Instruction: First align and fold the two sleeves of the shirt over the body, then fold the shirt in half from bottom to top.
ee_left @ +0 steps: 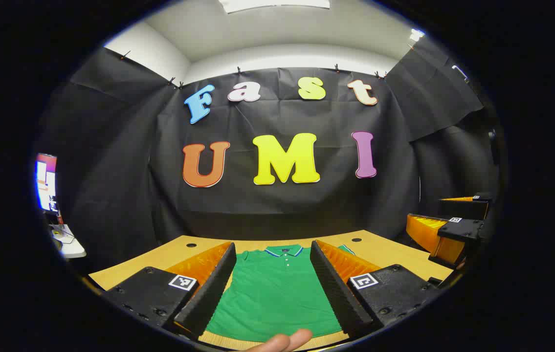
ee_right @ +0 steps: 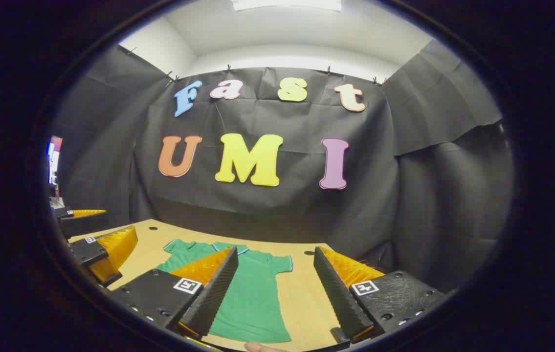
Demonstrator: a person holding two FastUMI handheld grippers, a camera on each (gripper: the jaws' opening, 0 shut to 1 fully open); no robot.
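Left gripper view: shirt (ee_left: 277, 293) flat btwn spread tongs (ee_left: 275, 288).

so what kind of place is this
Likely a recording booth for handling demos: black cloth wall, a wooden table with a green polo shirt laid flat, a monitor at the side.

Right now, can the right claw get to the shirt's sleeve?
Probably yes. The right claw is open above the table, and nothing lies between it and the green shirt's spread sleeve.

Bright overhead light; sharp; edges bowed
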